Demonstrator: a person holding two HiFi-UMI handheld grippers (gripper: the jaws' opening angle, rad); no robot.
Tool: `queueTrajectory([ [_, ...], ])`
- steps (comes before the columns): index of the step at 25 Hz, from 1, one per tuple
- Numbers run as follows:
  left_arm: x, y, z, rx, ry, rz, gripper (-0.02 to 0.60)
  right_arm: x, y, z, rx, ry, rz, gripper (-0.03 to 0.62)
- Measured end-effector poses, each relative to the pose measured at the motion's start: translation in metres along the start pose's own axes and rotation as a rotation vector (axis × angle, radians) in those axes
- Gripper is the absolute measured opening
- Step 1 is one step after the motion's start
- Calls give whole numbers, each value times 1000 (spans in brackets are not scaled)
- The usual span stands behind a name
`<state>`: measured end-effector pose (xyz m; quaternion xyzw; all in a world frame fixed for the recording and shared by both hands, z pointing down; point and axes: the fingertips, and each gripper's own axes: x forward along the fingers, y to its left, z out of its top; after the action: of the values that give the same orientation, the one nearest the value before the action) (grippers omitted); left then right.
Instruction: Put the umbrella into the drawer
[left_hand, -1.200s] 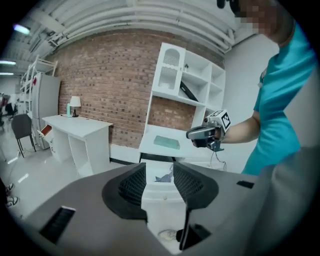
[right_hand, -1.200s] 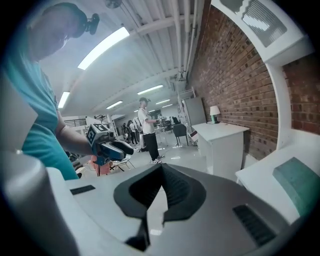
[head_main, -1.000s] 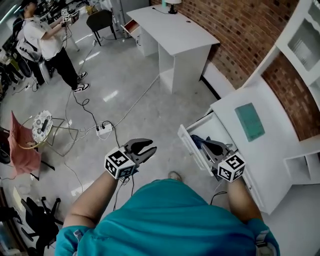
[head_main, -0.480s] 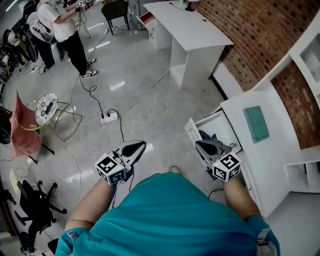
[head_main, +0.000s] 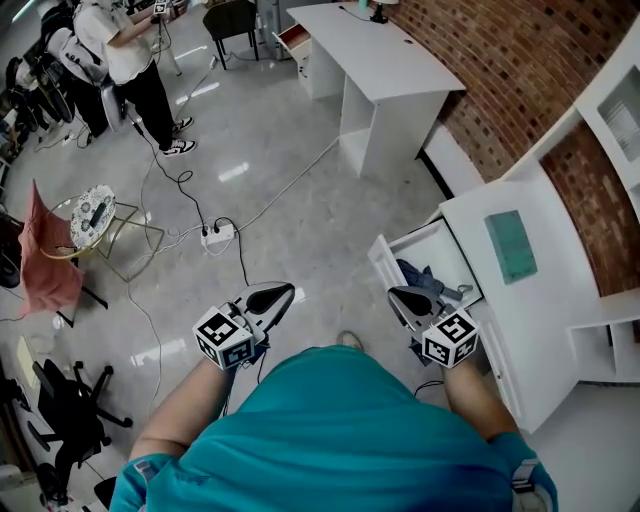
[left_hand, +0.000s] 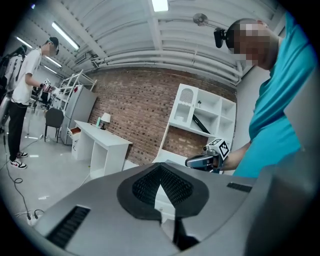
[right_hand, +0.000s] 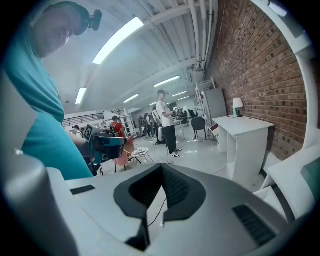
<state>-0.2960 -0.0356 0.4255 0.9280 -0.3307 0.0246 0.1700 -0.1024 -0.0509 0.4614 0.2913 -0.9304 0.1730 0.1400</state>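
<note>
Left gripper (head_main: 281, 292) jaws have clenched empty over open floor (head_main: 300, 190); right gripper (head_main: 396, 295) clenched empty at drawer (head_main: 379, 260) edge.

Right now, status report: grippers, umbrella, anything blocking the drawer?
Left gripper shut, empty. Right gripper shut, empty, by the drawer front. Umbrella inside the open drawer. Nothing seen blocking it.

Pulled-out drawer (head_main: 385, 263) open on top (umbrella (head_main: 416, 276) fills part), floor (head_main: 300, 215) free to its left

Open workshop-like lab; brick wall (head_main: 500, 70), white desks (head_main: 385, 60), floor cables (head_main: 180, 215)
</note>
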Motion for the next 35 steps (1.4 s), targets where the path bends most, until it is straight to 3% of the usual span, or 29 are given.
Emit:
queueTrajectory([
  [35, 12, -13, 9, 27, -5, -51, 15, -25, -8, -2, 12, -34, -69, 20],
])
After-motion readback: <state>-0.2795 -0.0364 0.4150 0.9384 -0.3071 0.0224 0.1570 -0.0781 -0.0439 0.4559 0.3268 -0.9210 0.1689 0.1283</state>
